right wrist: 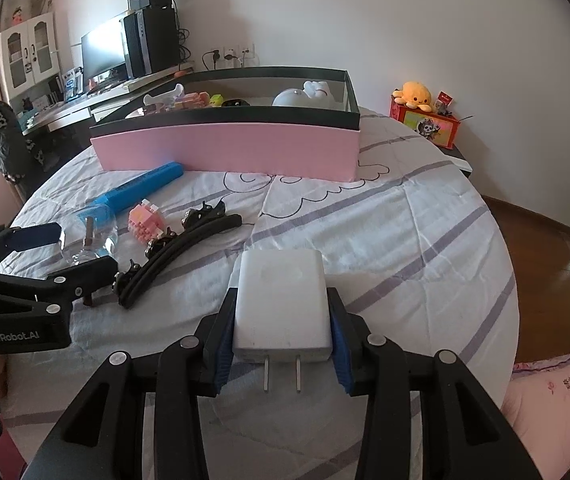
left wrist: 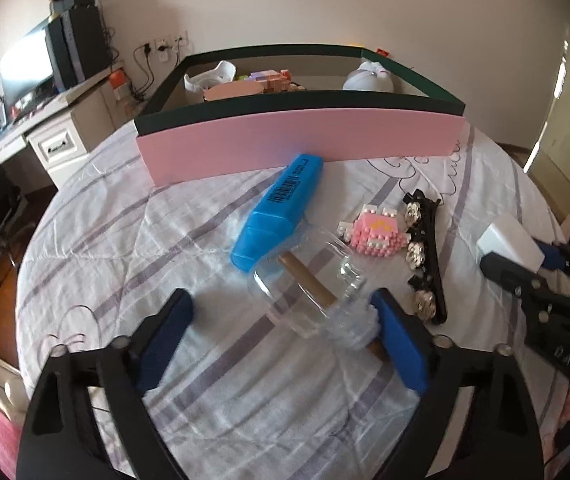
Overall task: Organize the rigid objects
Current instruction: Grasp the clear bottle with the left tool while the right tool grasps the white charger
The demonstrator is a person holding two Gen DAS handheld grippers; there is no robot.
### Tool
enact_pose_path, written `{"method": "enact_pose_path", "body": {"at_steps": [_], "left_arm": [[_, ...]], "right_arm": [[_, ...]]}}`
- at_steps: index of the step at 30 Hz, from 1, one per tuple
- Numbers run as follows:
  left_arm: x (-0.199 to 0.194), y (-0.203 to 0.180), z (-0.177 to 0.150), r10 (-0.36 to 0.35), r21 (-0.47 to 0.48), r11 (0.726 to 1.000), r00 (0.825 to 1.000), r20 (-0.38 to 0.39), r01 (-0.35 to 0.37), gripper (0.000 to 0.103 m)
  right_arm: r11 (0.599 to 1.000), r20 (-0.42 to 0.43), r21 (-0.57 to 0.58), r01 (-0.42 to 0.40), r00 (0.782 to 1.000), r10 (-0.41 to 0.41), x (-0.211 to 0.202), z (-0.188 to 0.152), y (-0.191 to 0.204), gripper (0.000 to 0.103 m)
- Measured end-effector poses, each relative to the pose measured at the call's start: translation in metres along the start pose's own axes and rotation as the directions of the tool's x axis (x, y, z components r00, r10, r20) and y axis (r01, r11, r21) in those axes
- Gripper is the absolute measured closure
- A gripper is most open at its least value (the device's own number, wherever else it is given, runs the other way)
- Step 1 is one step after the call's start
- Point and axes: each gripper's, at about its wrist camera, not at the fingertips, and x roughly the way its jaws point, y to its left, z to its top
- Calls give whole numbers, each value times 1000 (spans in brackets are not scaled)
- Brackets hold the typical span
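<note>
We hold a white plug-in charger block [right wrist: 283, 304] clamped between the right gripper [right wrist: 283, 354] pads, prongs toward the camera, hanging above the striped bed quilt [right wrist: 405, 240]. The left gripper [left wrist: 281, 344] stands wide, straddling a clear glass jar with a cork stopper [left wrist: 309, 292] lying on its side; its right pad touches the jar's neck, the left pad is apart, so nothing is gripped. We judge the step as pick-up of the jar, with the charger awaiting drop-off. Next move calls for closing squarely on the jar, which looks slick and likely to roll. The pink-fronted, dark-rimmed open box [left wrist: 301, 140] sits across the far side, already holding several items. Just beside the jar lie a blue plastic rectangular case [left wrist: 281, 212], a pink brick-built figure [left wrist: 373, 236] and a black flower-studded hair clip [left wrist: 425, 256]. Open quilt lies to the left; the box's raised front edge must be cleared on the way in.
</note>
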Motion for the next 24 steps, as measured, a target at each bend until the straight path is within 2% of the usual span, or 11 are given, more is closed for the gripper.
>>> {"method": "enact_pose_path", "body": {"at_steps": [4, 9, 16, 21, 23, 24], "left_arm": [[-6, 13, -6, 4, 13, 1000, 1000, -13, -3, 16], [-16, 32, -10, 26, -32, 999, 1000, -7, -27, 14], [-7, 19, -3, -15, -21, 1000, 1000, -4, 15, 11], [6, 16, 3, 18, -33, 999, 1000, -12, -19, 11], [8, 15, 4, 22, -31, 999, 1000, -10, -22, 13], [7, 15, 3, 14, -32, 999, 1000, -2, -14, 23]], "right_arm": [[1000, -2, -5, 7, 1000, -7, 0, 0, 2, 61], [1000, -6, -2, 18, 1000, -18, 0, 0, 3, 61], [999, -5, -1, 33, 999, -33, 1, 1, 5, 60], [999, 3, 5, 33, 999, -33, 2, 1, 4, 60], [999, 4, 3, 35, 999, -35, 2, 2, 5, 59], [999, 4, 3, 35, 999, -35, 3, 2, 5, 58]]}}
